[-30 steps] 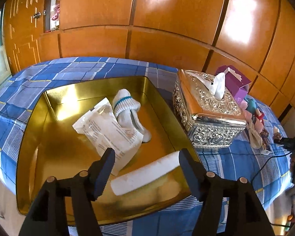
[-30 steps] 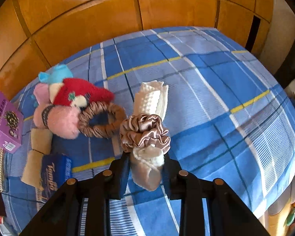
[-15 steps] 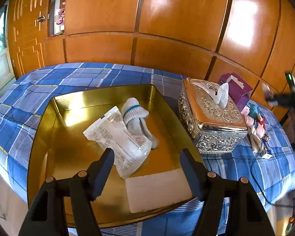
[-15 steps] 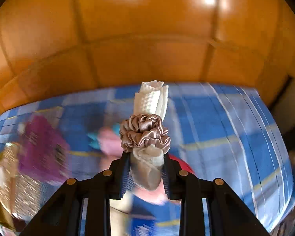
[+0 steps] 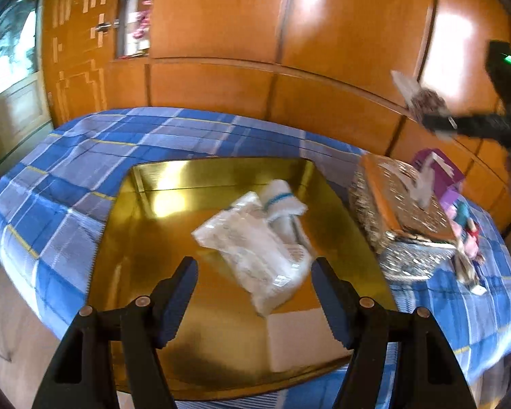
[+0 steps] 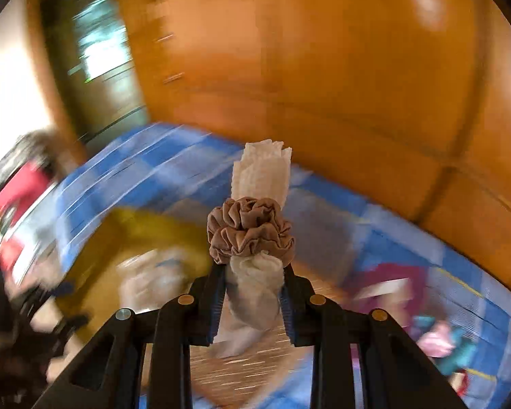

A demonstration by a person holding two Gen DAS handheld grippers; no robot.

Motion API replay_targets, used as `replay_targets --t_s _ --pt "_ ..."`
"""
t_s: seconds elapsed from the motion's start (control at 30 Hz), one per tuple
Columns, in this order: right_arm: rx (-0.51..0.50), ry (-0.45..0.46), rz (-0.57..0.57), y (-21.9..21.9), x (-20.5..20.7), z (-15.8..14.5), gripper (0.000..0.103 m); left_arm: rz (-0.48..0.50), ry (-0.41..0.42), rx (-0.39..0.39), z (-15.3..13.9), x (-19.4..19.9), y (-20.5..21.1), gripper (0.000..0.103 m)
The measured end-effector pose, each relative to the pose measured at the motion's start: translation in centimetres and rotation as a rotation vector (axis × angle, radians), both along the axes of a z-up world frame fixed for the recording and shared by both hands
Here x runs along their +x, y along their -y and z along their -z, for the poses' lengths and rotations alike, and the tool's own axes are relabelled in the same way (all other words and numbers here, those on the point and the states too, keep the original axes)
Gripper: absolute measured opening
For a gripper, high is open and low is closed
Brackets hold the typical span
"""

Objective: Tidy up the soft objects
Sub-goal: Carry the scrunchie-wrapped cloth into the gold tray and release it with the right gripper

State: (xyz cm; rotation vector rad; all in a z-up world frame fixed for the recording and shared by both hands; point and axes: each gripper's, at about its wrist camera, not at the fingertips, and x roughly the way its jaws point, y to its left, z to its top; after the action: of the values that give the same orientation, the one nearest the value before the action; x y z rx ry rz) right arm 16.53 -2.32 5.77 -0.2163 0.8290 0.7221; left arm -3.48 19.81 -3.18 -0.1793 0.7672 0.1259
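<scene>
Aloft, right tongs (image 6: pixel 253 301) clamp rolled cloth (image 6: pixel 260 184) (scrunchie-bound); left tongs (image 5: pixel 253 294) agape.

A blue checked bedspread (image 5: pixel 85 156) lies before orange wood panels (image 5: pixel 221 34); an ornate silver tissue box (image 5: pixel 402 218) stands beside a purple carton (image 5: pixel 439 170)

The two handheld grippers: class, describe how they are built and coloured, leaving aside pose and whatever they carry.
The left gripper and the right gripper look alike: black plastic frames with angular cut-out arms, round metal pivot pins, and two fingers lined with blue ribbed pads. In the left wrist view, the right unit's blurred black body shows a small green light. No sleeve can be made out.
</scene>
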Motion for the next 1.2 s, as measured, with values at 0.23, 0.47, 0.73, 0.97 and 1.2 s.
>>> replay_targets --t_s 0.23,0.47,0.73,0.97,1.2 --pt "-0.049 -0.114 -0.123 -7.0 -5.4 5.7 0.028 -0.121 0.007 0.036 -0.5 -0.5 -2.4 0.07" --pt "-0.202 -0.082 -0.068 -11.4 -5.9 10.0 0.03 -0.139 0.035 0.079 -1.2 -0.9 -2.3 0.077" --pt "-0.242 -0.007 -0.062 -12.3 -7.2 10.6 0.04 -0.131 0.036 0.094 -1.3 -0.9 -1.8 0.077" --pt "-0.2 0.0 -0.021 -11.4 -7.5 10.3 0.042 -0.122 0.052 0.124 -1.8 -1.3 -0.9 0.078" --pt "-0.148 0.064 0.032 -9.3 -9.0 8.6 0.042 -0.095 0.05 0.147 -1.9 -1.3 0.2 0.079"
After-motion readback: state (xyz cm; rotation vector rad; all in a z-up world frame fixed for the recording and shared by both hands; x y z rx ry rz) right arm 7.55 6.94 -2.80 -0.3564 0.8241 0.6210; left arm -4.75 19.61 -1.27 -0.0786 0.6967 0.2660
